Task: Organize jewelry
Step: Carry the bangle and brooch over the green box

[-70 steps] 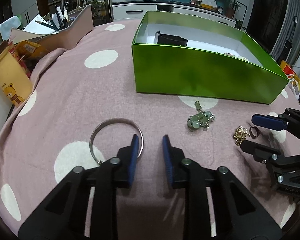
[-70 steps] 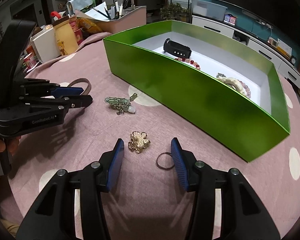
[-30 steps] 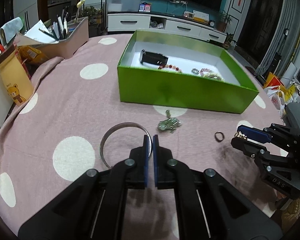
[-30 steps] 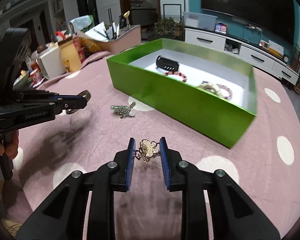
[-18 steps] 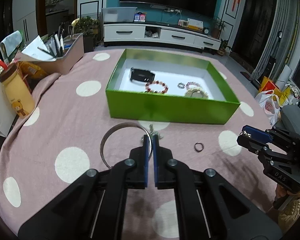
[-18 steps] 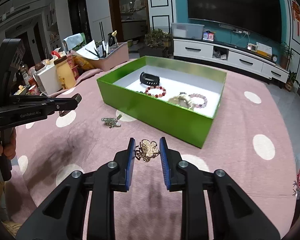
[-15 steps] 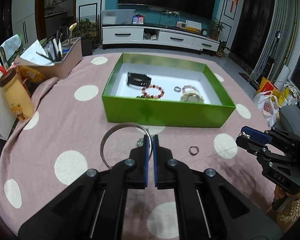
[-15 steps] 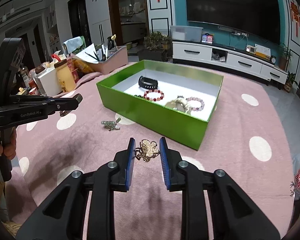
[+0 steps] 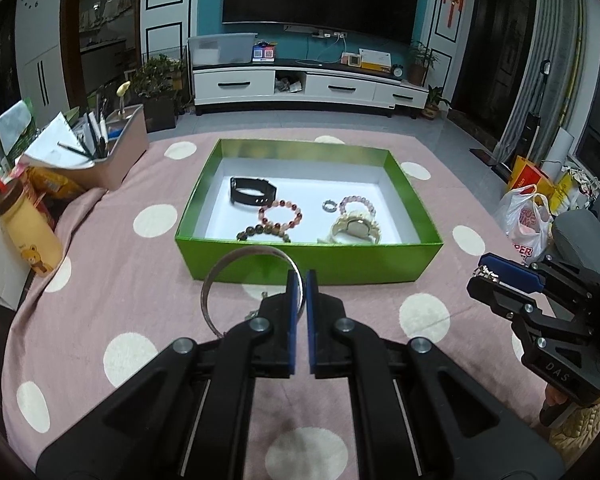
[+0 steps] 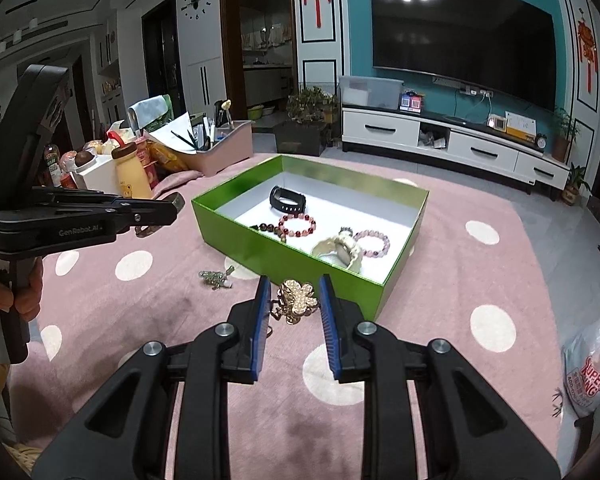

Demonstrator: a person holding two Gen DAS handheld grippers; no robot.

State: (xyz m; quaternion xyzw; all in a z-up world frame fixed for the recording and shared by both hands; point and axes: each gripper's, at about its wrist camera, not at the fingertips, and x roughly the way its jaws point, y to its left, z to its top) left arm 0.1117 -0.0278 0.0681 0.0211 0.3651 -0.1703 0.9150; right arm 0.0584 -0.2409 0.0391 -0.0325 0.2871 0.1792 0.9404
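My left gripper point(image 9: 303, 280) is shut on the rim of a silver bangle point(image 9: 236, 258), held above the pink dotted tablecloth in front of the green box point(image 9: 308, 264). My right gripper point(image 10: 294, 294) is shut on a gold flower brooch point(image 10: 298, 300), lifted near the corner of the green box point(image 10: 284, 258). Inside the box lie a black band point(image 9: 252, 192), bead bracelets point(image 9: 281, 214) and a pale watch point(image 9: 356, 230). A green charm piece point(image 10: 216, 278) lies on the cloth left of my right gripper. In the right wrist view my left gripper point(image 10: 172, 206) appears at the left.
A pink organiser with pens point(image 9: 108, 152), a yellow bear bottle point(image 9: 32, 236) and snack packs crowd the table's left edge. Plastic bags point(image 9: 528, 224) sit beyond the right edge. My right gripper point(image 9: 484, 274) shows at the right in the left wrist view.
Both grippers have risen with their pieces, the bangle and the brooch, so the box now shows from higher up and its contents are in full view.
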